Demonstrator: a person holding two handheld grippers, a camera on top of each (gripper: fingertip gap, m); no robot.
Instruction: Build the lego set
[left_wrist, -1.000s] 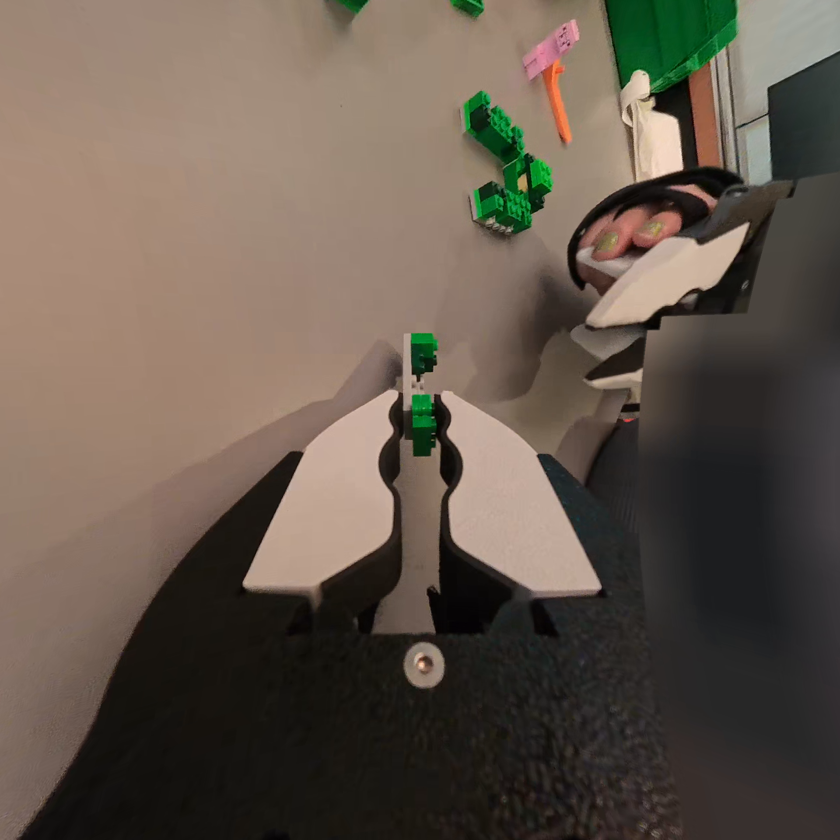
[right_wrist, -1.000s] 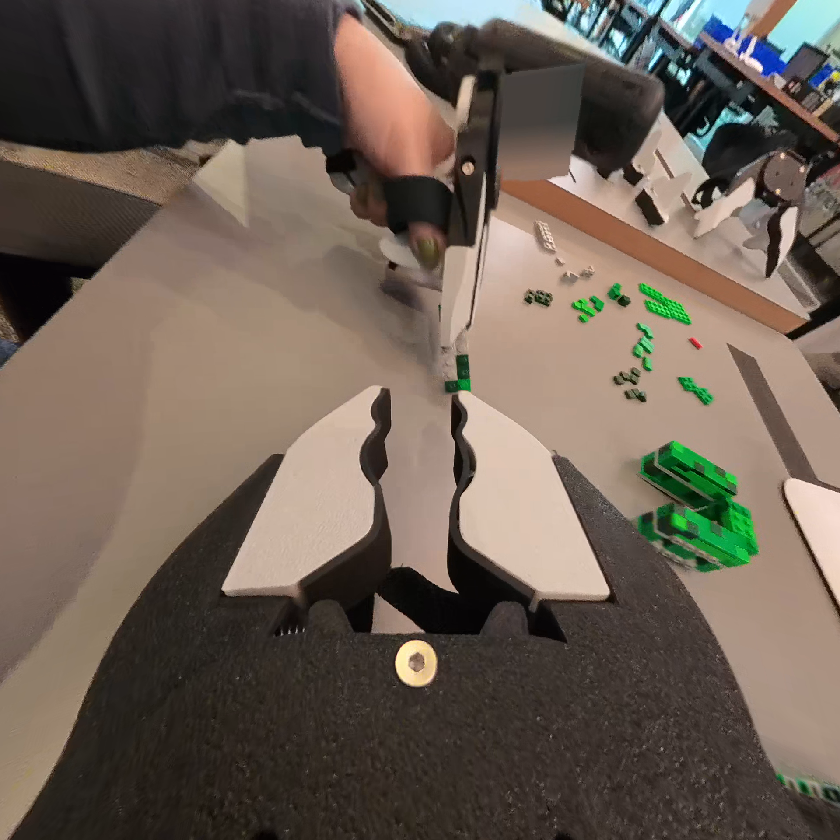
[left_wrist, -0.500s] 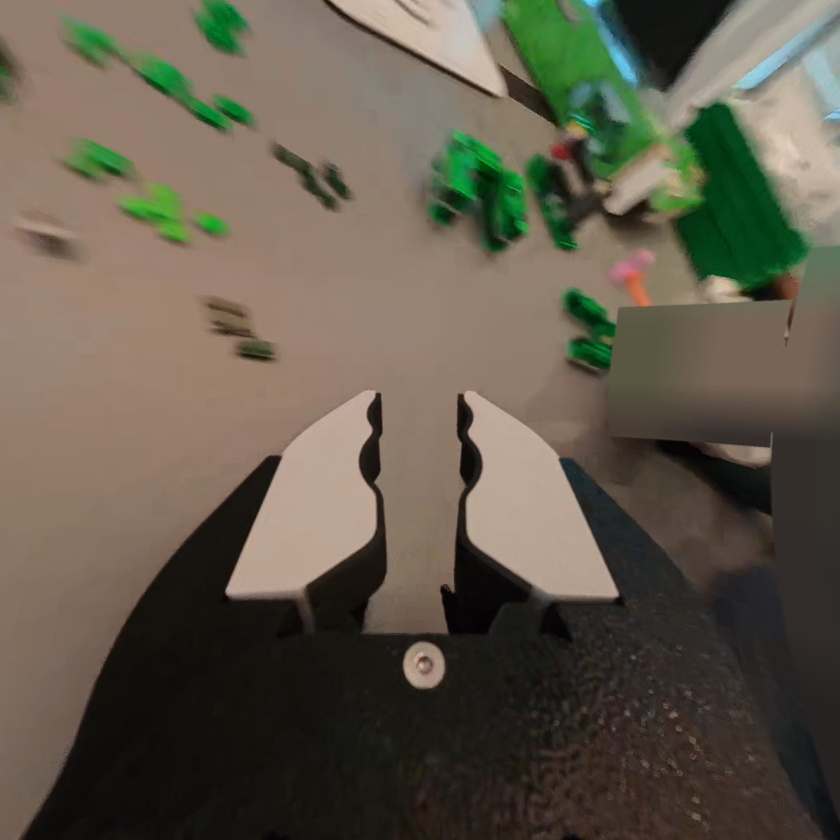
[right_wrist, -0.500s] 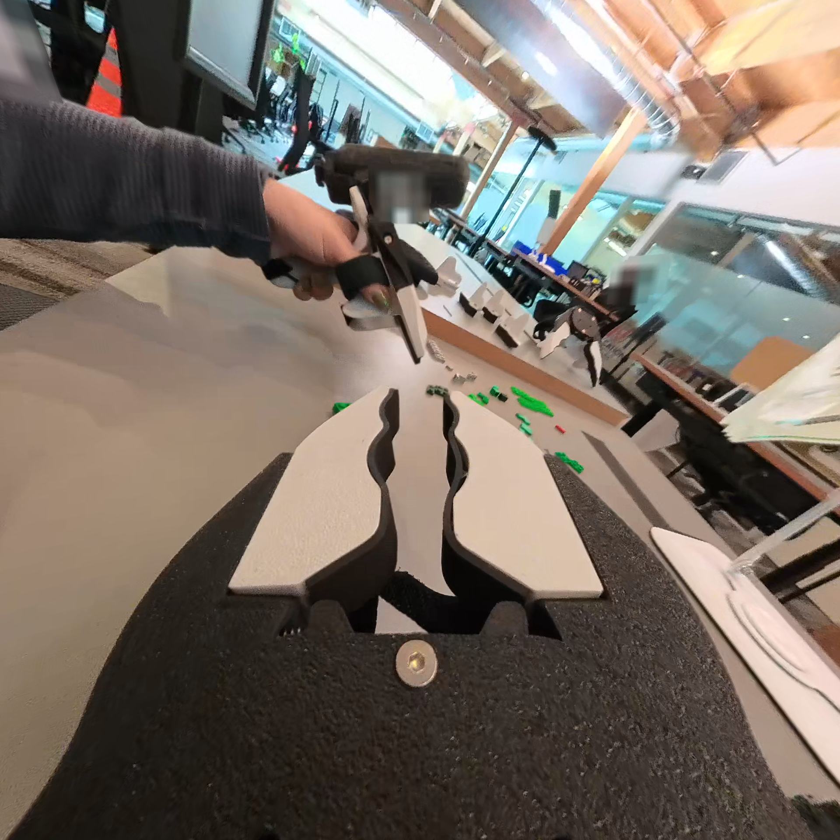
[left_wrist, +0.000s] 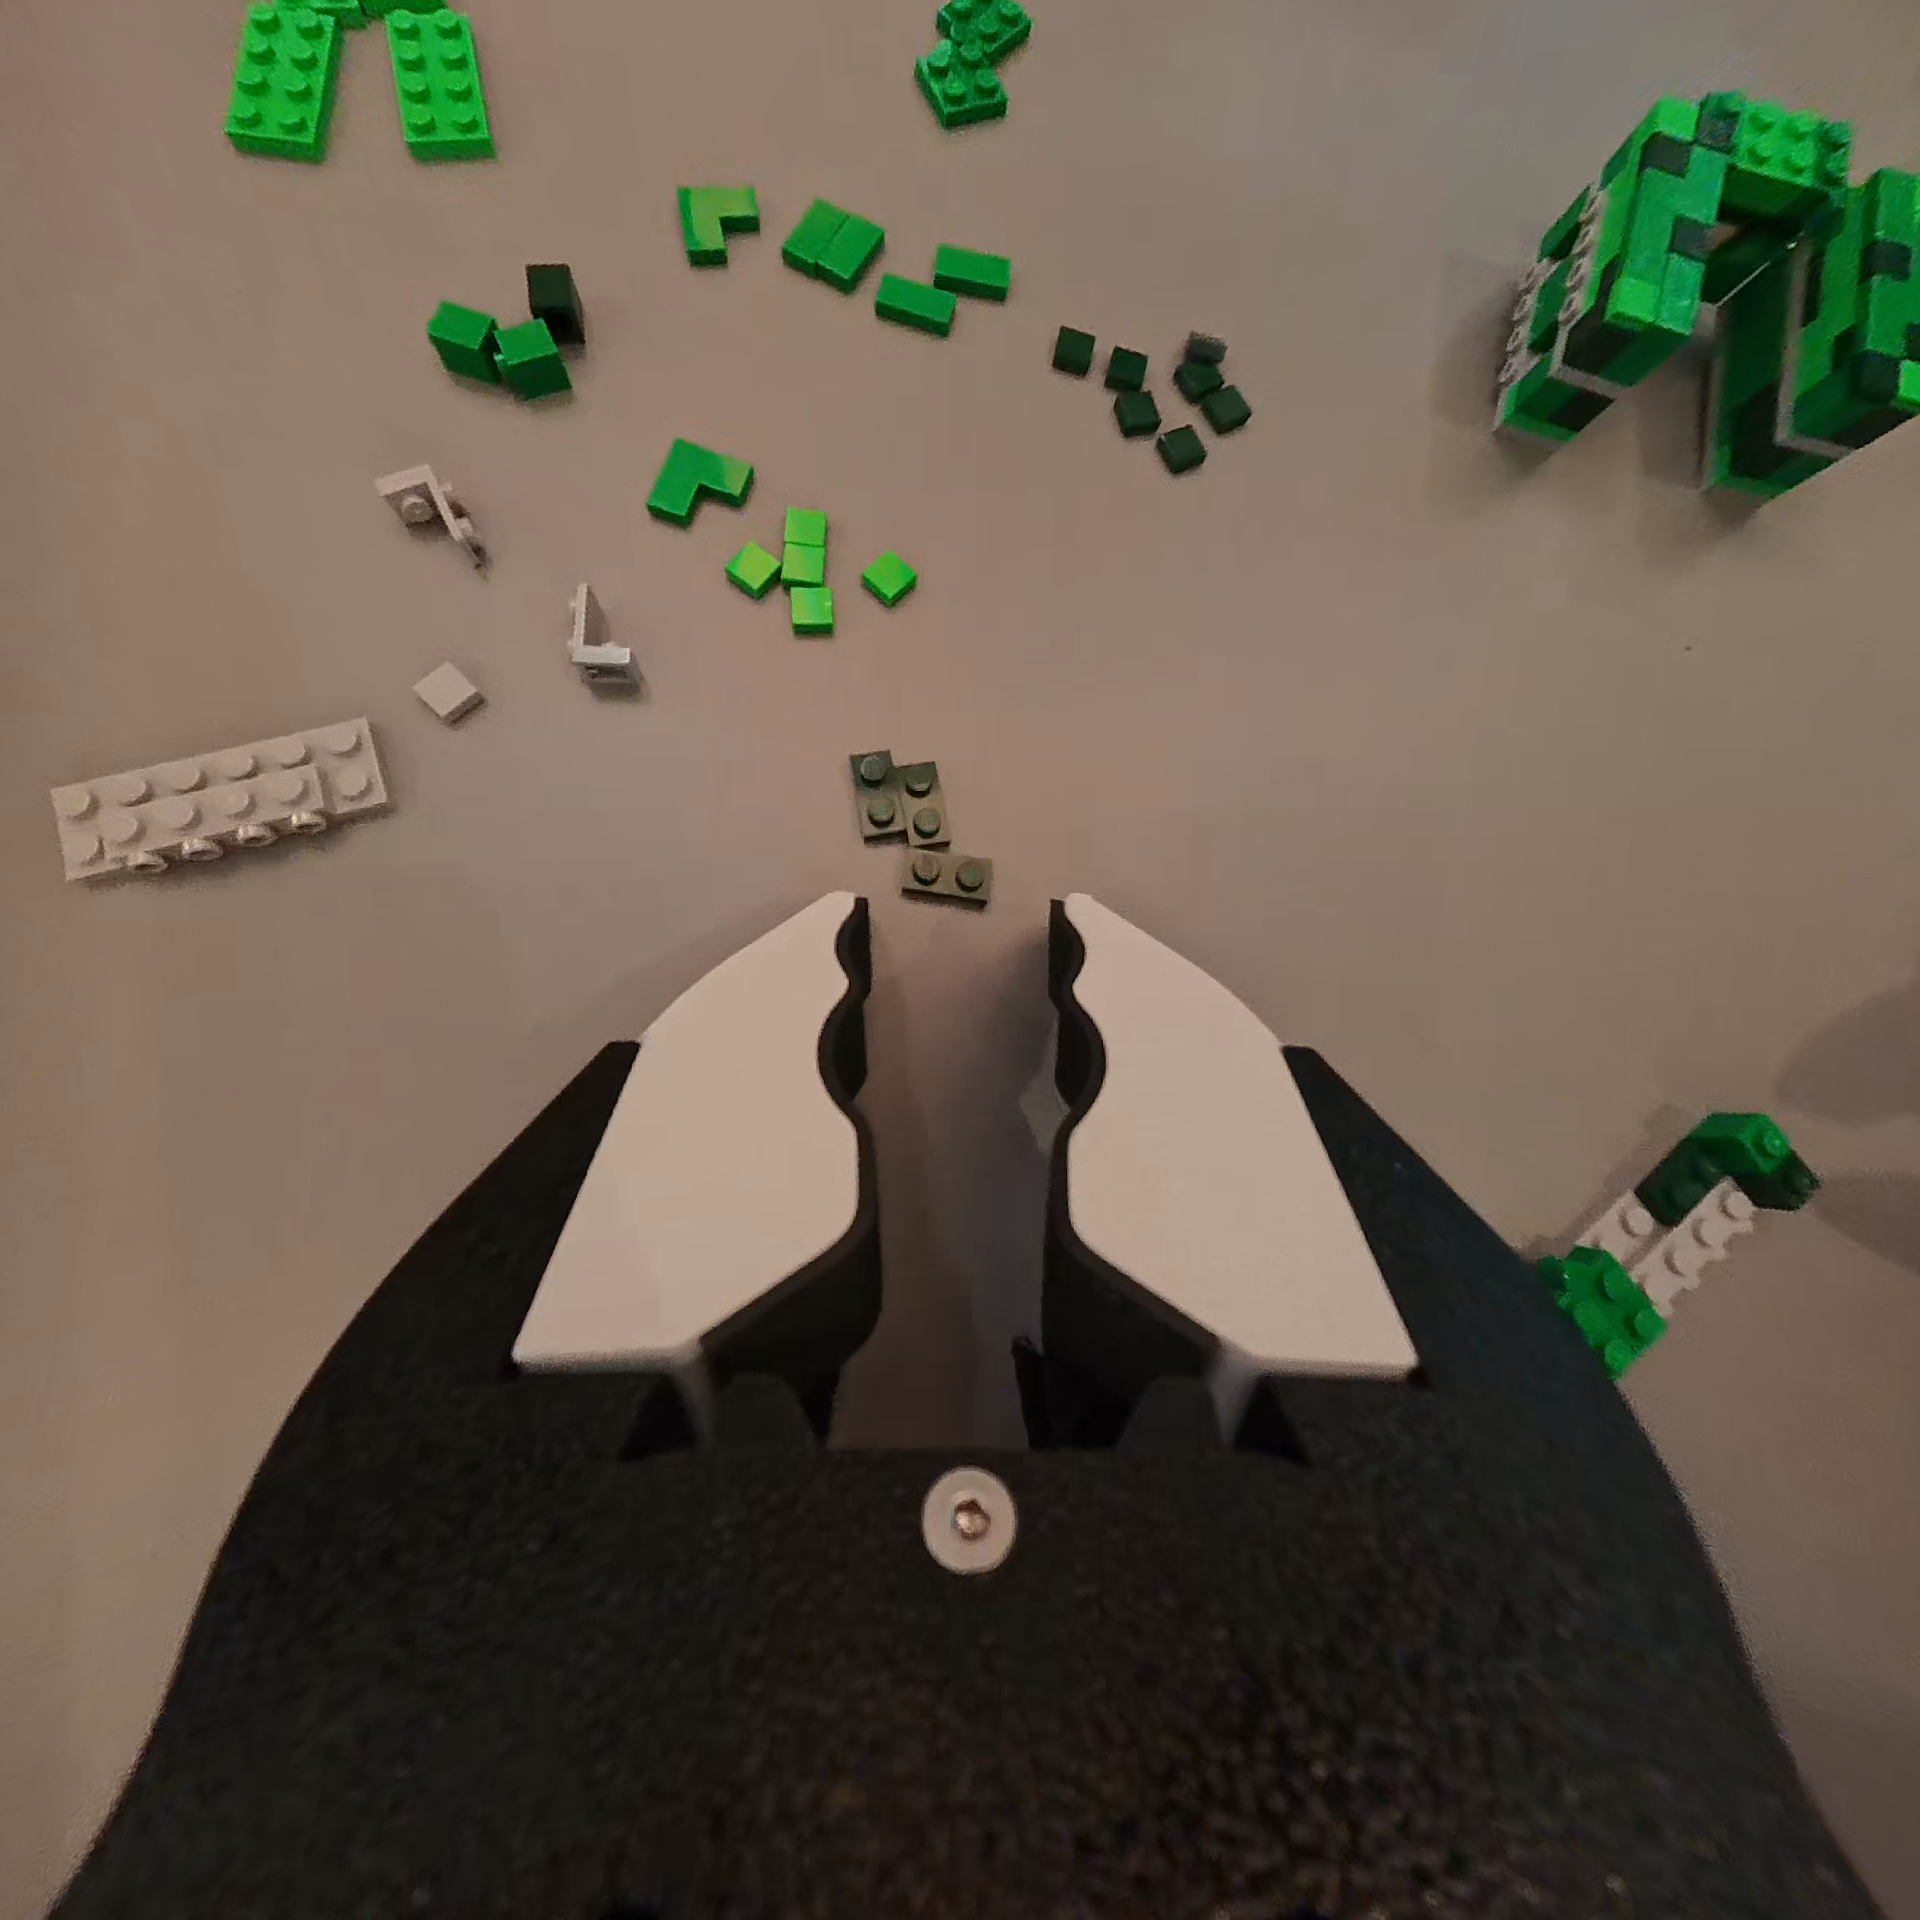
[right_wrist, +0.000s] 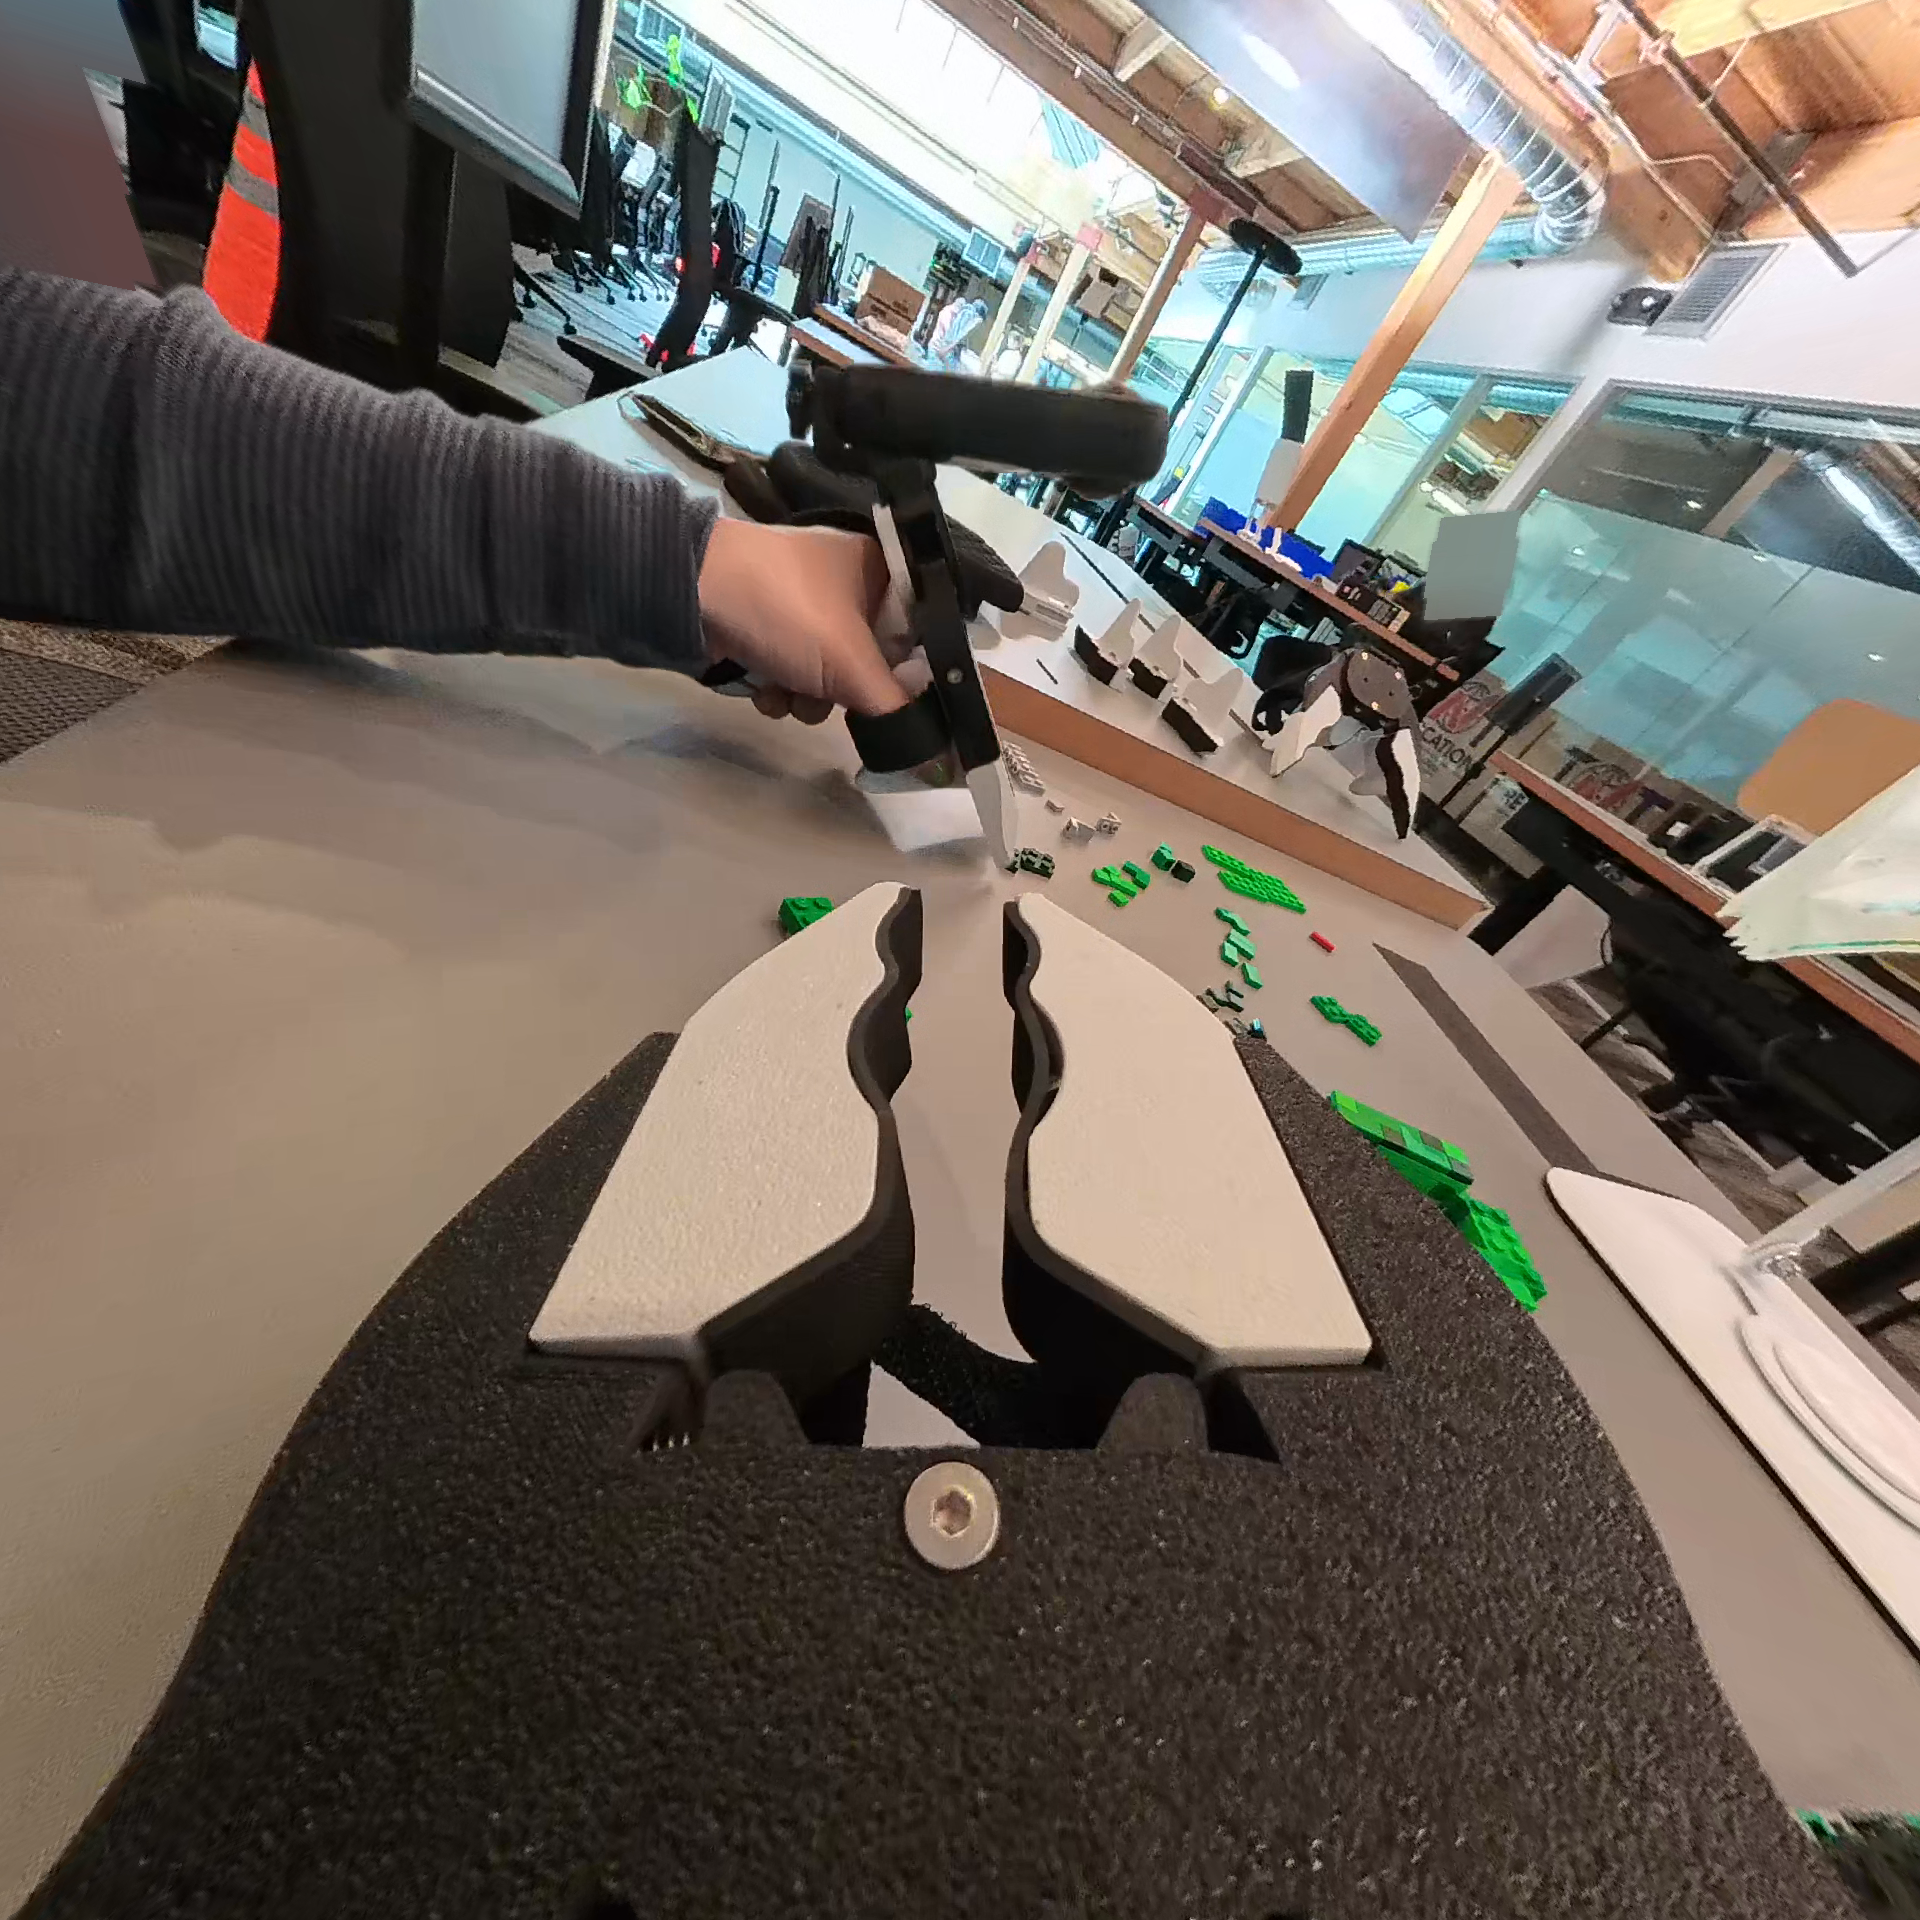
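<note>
In the left wrist view my left gripper (left_wrist: 956, 914) is open and empty, pointing down at the grey table. Two small groups of dark green plates (left_wrist: 902, 800) lie just beyond its fingertips, the nearest one (left_wrist: 948, 876) almost between them. A small green and grey assembly (left_wrist: 1673, 1236) lies on the table to its right. A larger green build (left_wrist: 1714, 301) stands at the far right. My right gripper (right_wrist: 961, 899) is open and empty, low over the table. In the right wrist view the left gripper (right_wrist: 1000, 847) shows tip-down over the dark plates (right_wrist: 1034, 860).
Loose bright green tiles (left_wrist: 800, 566), dark green tiles (left_wrist: 1153, 400), green bricks (left_wrist: 358, 88) and a long grey plate (left_wrist: 223, 795) are scattered ahead of the left gripper. In the right wrist view the green build (right_wrist: 1434, 1174) and a white board (right_wrist: 1714, 1309) lie to the right. Across from one pair of fingers to the other is roughly 25 centimetres.
My left gripper let go of the small green and grey assembly, opened, and swung over to the loose pieces. My right gripper tilted up and stayed open.
</note>
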